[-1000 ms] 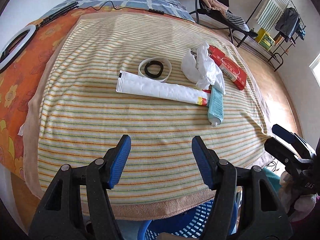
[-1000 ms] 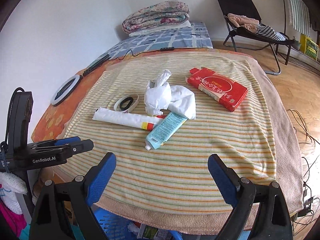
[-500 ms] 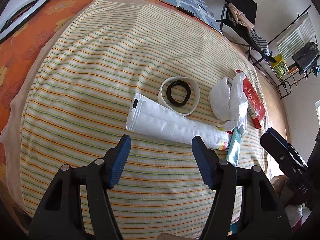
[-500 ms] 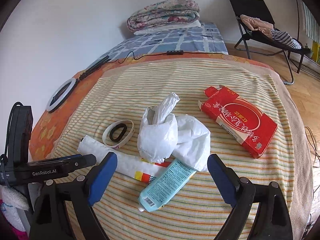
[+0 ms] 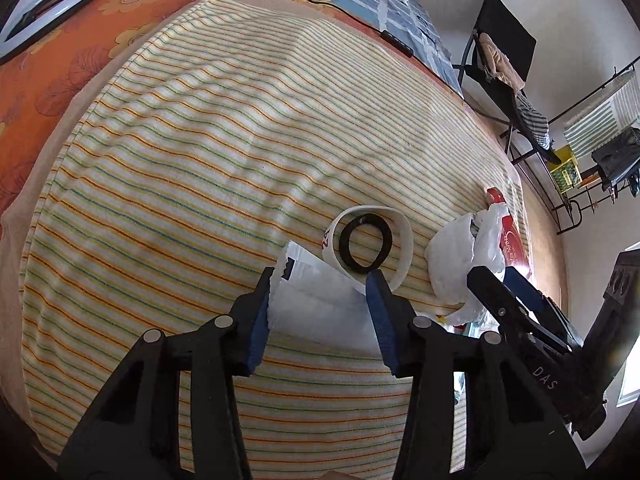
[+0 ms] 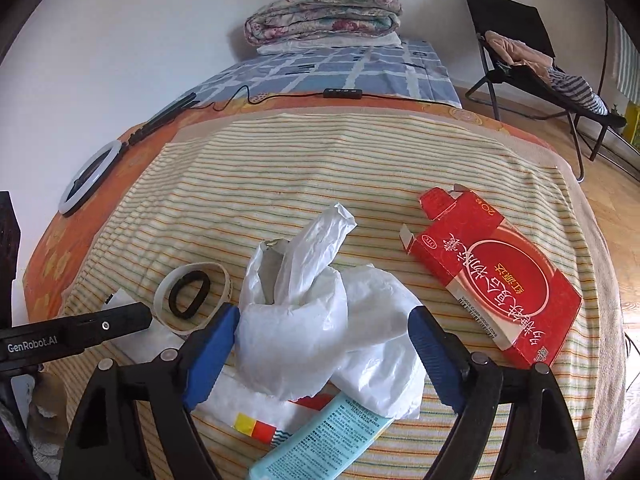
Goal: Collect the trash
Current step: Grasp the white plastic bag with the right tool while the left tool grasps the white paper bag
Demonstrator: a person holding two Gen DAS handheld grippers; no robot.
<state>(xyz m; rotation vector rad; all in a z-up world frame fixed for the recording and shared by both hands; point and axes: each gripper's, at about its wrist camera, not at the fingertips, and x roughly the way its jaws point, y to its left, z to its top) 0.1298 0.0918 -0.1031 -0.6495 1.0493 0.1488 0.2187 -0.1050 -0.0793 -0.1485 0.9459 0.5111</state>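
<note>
My left gripper point(image 5: 320, 300) has its jaws drawn in on the near end of a long flat white packet point(image 5: 316, 296), and both pads touch its edges. The packet still lies on the striped blanket point(image 5: 200, 160). Just beyond it sits a white tape ring point(image 5: 404, 248) with a black hair tie point(image 5: 348, 256) inside. My right gripper point(image 6: 320, 340) is open, its fingers on either side of a crumpled white plastic bag point(image 6: 304, 328). A pale blue tube point(image 6: 324, 444) lies under the bag's near edge. A red carton point(image 6: 496, 276) lies to the right.
A ring light point(image 6: 88, 176) and its cable lie on the orange sheet at the left. Folded quilts point(image 6: 324, 12) are stacked at the far end of the bed. A black folding chair point(image 6: 520, 52) with clothes and a drying rack point(image 5: 592, 132) stand on the wooden floor at the right.
Both grippers moved forward and down over the bed. The left gripper's jaws narrowed around the white packet's end. The right gripper came astride the plastic bag.
</note>
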